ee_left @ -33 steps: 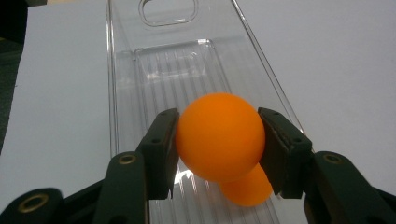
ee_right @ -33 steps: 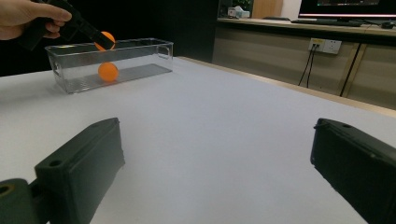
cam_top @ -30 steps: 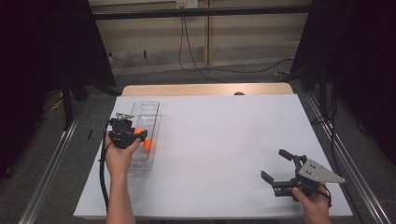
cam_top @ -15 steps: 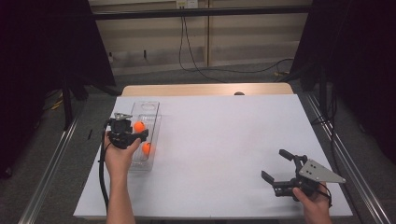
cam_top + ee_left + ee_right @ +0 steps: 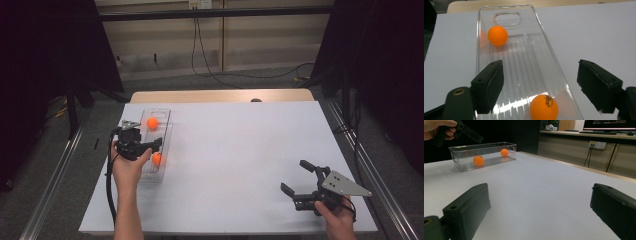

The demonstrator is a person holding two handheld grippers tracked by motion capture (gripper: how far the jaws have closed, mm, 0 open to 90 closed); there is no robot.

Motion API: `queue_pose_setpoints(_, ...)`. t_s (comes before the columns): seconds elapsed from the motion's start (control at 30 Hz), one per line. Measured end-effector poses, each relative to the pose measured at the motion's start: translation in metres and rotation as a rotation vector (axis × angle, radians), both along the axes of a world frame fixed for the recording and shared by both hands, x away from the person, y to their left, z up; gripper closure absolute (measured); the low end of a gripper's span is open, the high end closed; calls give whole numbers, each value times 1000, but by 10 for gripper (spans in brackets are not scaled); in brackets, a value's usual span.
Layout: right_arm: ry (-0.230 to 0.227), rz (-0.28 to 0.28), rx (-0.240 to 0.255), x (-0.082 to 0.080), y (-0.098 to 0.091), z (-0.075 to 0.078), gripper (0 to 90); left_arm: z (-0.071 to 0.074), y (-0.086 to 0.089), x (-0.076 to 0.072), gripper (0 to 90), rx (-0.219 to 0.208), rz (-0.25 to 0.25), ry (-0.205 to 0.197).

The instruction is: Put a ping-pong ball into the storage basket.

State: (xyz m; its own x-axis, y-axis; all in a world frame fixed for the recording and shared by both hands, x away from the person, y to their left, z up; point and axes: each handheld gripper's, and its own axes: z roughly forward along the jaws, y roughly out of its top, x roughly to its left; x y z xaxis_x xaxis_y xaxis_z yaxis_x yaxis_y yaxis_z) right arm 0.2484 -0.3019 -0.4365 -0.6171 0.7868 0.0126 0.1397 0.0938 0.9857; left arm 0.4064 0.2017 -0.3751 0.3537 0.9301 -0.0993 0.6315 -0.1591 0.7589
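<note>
White sheeting covers the worktop (image 5: 240,150), with dark curtains to both sides and a pale wall with trailing cables beyond its far edge. At about nine o'clock on the worktop lies a clear plastic tray (image 5: 167,112), long and narrow, its length running from near to far. Two orange table-tennis balls sit in it, apart from each other: the far ball (image 5: 152,123) rests near the tray's twelve-o'clock end, just short of the oval handle cut-out, and the near ball (image 5: 157,159) lies toward the six-o'clock end by the right wall, with printed lettering visible on it in the left gripper view.

Above the near half of the tray hangs the left gripper (image 5: 156,145), held in the person's left hand (image 5: 127,167). Its jaws have just been opening and now stand moderately apart with nothing between the pads; the near ball lies below them, untouched.

At about five o'clock, well apart from the tray, the right gripper (image 5: 296,177) sits low over bare worktop, jaws wide and empty, pointing toward the tray.
</note>
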Motion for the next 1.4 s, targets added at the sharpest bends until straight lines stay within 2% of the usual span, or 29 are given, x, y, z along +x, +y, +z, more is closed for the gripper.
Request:
queue_pose_setpoints(0.1, -1, -2, -2, -1, -1, 0, 20, 2, -3, -2, 189, -31, -9, -9)
queue_pose_setpoints(0.33, -1, -8, -6, -2, -1, 1, 20, 7, -6, -11, 131, -54, -29, -39)
queue_pose_setpoints(0.4, -1, -9, -6, -2, -1, 1, 20, 9, -6, -14, 118, -47, -37, -47)
queue_pose_setpoints(0.47, 0, -5, -8, -2, 0, 0, 20, 10, -6, -18, 104, -63, -46, -59)
queue_pose_setpoints(0.6, 3, -9, -4, -2, -1, 0, 20, 8, -6, -24, 94, -110, -75, -98)
queue_pose_setpoints(0.83, 3, -10, -1, -2, -1, 0, 20, 4, -8, -32, 70, -101, -98, -116)
queue_pose_setpoints(0.97, 2, -10, -3, -2, -1, 0, 20, -1, -7, -37, 57, -118, -120, -122)
queue_pose_setpoints(1.07, 3, -12, -5, -2, -1, 0, 20, -5, -6, -40, 55, -151, -134, -123)
queue_pose_setpoints(1.2, 2, -13, -7, -1, -1, 0, 20, -7, -4, -46, 48, -149, -147, -155)
queue_pose_setpoints(1.4, 5, -12, -6, -1, 0, -1, 20, -9, 1, -55, 48, -190, -156, -188)
